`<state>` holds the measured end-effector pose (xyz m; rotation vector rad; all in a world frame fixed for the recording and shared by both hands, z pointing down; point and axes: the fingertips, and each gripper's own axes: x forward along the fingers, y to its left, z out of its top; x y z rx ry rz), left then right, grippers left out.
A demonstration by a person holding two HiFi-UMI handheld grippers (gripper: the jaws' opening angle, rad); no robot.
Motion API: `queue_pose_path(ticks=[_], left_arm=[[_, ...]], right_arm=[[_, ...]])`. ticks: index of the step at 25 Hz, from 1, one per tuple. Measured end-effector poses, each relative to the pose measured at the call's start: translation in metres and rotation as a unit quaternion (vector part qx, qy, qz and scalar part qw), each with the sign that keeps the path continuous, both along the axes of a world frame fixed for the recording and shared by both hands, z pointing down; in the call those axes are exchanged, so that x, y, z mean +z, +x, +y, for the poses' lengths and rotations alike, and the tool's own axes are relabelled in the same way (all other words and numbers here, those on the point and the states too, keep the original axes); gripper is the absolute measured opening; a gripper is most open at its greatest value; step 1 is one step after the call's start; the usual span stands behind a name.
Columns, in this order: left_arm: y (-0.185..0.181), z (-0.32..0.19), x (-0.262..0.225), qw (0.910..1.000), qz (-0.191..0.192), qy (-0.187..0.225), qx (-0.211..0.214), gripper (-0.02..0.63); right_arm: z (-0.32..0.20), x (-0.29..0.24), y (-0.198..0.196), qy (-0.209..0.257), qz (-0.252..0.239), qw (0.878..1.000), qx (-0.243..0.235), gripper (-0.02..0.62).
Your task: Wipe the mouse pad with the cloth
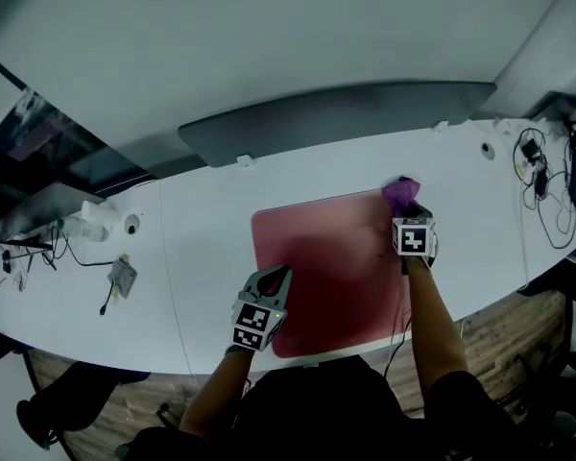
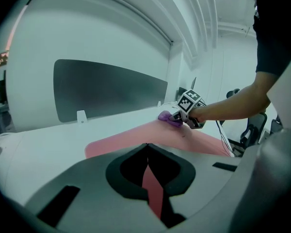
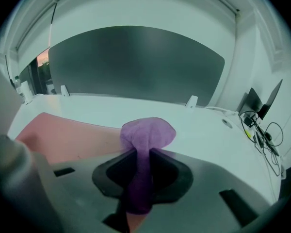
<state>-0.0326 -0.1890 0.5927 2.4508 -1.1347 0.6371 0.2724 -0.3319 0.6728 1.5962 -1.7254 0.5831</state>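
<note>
Head view is showing the white surface (image 1: 202, 248) stretching wide beneath a person working with two hand-held grippers, a dark divider panel (image 1: 336, 118) running along its far edge. The pink mouse pad (image 1: 326, 257) is lying flat near the front edge of the surface, directly ahead of the person.

The left claw (image 1: 280, 275) is sitting over the pad's near-left part with its jaws drawn together on nothing; whether it is pressing down is not showing. The right claw (image 1: 410, 207) is reaching to the pad's far right corner, its jaws clamping the purple cloth (image 1: 400, 192).

The cloth is sitting bunched into a rounded wad at that corner, and from the right gripper view it is looking as though much of it is resting at or just past the pad's edge, on the bare surface.

Several things are looking likely to go wrong from here. With the cloth wadded, only a small patch is probably touching, so a stroke risks leaving unwiped strips. If the left claw is not bearing on the pad, the drag of the cloth could be pulling the pad askew or rucking it. A wipe starting this far out could also be catching the pad's edge and lifting the corner.
</note>
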Motion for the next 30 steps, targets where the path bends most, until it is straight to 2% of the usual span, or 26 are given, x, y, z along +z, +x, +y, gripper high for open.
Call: queue_pose_path(ticks=[8, 14, 21, 26, 30], left_arm=[[0.0, -0.005, -0.004, 0.9998, 0.006, 0.0, -0.02, 0.021], [-0.001, -0.009, -0.024, 0.998, 0.04, 0.004, -0.049, 0.021], [-0.01, -0.007, -0.04, 0.9962, 0.063, 0.026, -0.055, 0.021], [-0.024, 0.002, -0.041, 0.9951, 0.065, 0.029, -0.069, 0.021], [-0.035, 0.011, -0.043, 0.9937, 0.065, 0.03, -0.086, 0.021]], right_arm=[[0.0, -0.005, 0.01, 0.013, 0.004, 1.0, -0.003, 0.089], [0.009, -0.036, -0.014, 0.042, -0.005, 0.999, -0.032, 0.089], [0.029, -0.074, -0.066, 0.079, -0.025, 0.994, -0.069, 0.089], [0.05, -0.09, -0.124, 0.093, -0.065, 0.989, -0.097, 0.089], [0.066, -0.083, -0.178, 0.082, -0.1, 0.984, -0.125, 0.089]])
